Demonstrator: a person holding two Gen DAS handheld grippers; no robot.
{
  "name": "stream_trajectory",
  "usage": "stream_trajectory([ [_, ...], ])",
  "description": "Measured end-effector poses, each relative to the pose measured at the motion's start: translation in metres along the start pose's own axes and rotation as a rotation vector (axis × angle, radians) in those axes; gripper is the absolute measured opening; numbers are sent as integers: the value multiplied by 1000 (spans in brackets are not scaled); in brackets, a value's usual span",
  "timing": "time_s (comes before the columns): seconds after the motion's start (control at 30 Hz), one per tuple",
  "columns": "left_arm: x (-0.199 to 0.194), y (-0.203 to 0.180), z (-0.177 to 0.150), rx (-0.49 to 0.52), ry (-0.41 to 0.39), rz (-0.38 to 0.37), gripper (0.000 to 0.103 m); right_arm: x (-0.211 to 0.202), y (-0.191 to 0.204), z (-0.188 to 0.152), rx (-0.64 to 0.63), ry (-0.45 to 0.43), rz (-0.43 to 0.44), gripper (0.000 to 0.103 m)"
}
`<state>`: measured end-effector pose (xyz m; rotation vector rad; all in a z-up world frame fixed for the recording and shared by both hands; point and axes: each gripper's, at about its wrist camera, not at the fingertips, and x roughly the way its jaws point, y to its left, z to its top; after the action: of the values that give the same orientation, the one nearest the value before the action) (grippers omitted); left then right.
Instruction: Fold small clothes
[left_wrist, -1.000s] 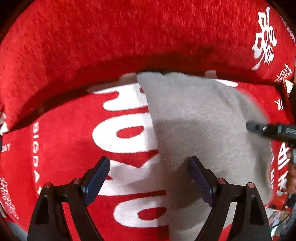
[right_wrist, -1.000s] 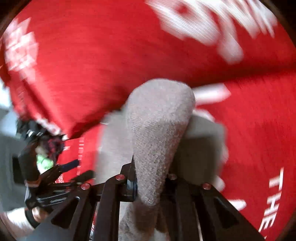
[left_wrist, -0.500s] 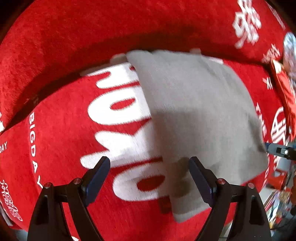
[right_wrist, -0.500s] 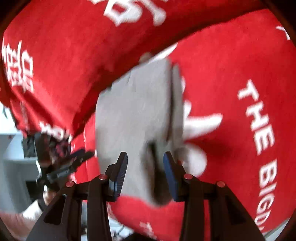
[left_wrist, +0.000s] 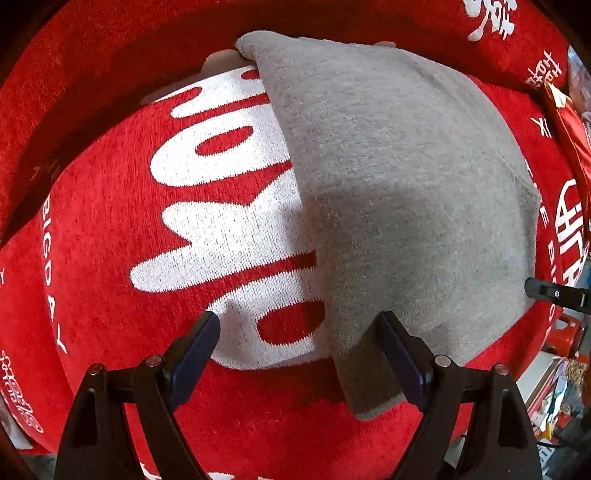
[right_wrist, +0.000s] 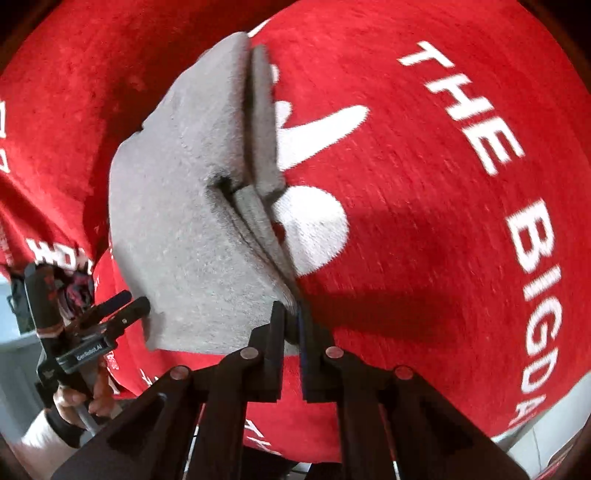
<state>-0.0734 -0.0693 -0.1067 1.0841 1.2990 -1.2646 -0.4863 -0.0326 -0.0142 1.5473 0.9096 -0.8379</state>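
A small grey knit garment (left_wrist: 406, 184) lies folded on a red blanket with white lettering (left_wrist: 110, 229). My left gripper (left_wrist: 295, 350) hangs open over it, pointing straight down. Its right finger (left_wrist: 397, 354) is over the garment's lower left corner and its left finger is over the blanket; nothing is gripped. In the right wrist view the grey garment (right_wrist: 184, 221) shows stacked layers along its right edge. My right gripper (right_wrist: 293, 325) is closing, its jaws pinched on the garment's near corner. The left gripper (right_wrist: 110, 306) shows at the garment's far left corner.
The red blanket (right_wrist: 443, 184) covers the whole work surface and rises in a fold at the back (left_wrist: 147, 33). A person's hand (right_wrist: 74, 402) holds the left gripper's handle. Clutter and a floor show past the blanket's right edge (left_wrist: 561, 369).
The right gripper let go of the raised grey fold, opened, then closed on the garment's near corner. The garment now lies flat. The left gripper drifted along the garment's left edge, staying open.
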Motion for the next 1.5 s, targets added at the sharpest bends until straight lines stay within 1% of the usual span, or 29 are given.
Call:
stream_trajectory([
  [0.1,-1,0,1,-14,9,-1,88,-6,-3,-2,10,14,-32,11],
  [0.17,-3,1,1,-20,10,0,88,-10,-8,-3,32,27,-81,11],
  [0.2,-4,1,1,-22,12,-1,88,-12,-12,-3,41,36,-124,11],
  [0.23,-5,2,2,-24,14,-2,88,-16,-16,-3,48,37,-132,11],
  [0.3,-7,3,2,-26,19,-2,88,-22,-22,-3,69,31,-121,11],
  [0.33,-8,4,3,-27,22,-1,88,-25,-25,-3,81,24,-117,15],
  [0.37,-11,3,3,-27,23,0,88,-28,-27,-2,88,17,-118,16],
  [0.43,-15,3,7,-28,25,4,88,-33,-29,2,96,2,-120,16],
  [0.53,-19,5,10,-36,27,4,88,-37,-26,9,94,-9,-117,16],
  [0.6,-21,13,18,-44,25,-2,88,-39,-22,13,80,-17,-116,18],
  [0.63,-25,14,20,-52,16,-9,88,-41,-19,16,73,-23,-114,20],
  [0.7,-36,24,27,-84,-15,-44,88,-44,-16,22,63,-38,-104,28],
  [0.73,-40,30,31,-109,-30,-67,88,-46,-12,27,55,-57,-81,38],
  [0.77,-43,36,37,-135,-40,-95,88,-49,-11,30,46,-77,-54,50],
  [0.8,-45,42,43,-156,-46,-122,88,-52,-9,35,37,-99,-22,55],
  [0.83,-45,49,51,-177,-50,-150,88,-54,-8,41,29,-116,15,63],
  [0.9,-41,61,68,-205,-45,-215,88,-50,-3,56,14,-121,78,64],
  [0.97,-28,63,79,-213,-16,-298,88,-43,0,74,-12,-112,131,64],
  [1.07,-6,64,94,-224,39,-412,88,-23,0,99,-33,-74,181,64],
  [1.13,1,59,97,-216,59,-472,88,-10,-2,113,-40,-37,210,64],
  [1.27,8,38,105,-166,67,-485,88,14,2,127,-52,22,286,64],
  [1.33,11,30,109,-158,68,-488,88,19,8,132,-71,31,325,64],
  [1.37,11,26,111,-150,66,-471,88,22,12,134,-79,36,337,65],
  [1.47,14,17,117,-135,62,-429,87,32,27,135,-114,59,357,65],
  [1.5,14,16,116,-139,55,-428,79,35,31,134,-117,64,353,64],
])
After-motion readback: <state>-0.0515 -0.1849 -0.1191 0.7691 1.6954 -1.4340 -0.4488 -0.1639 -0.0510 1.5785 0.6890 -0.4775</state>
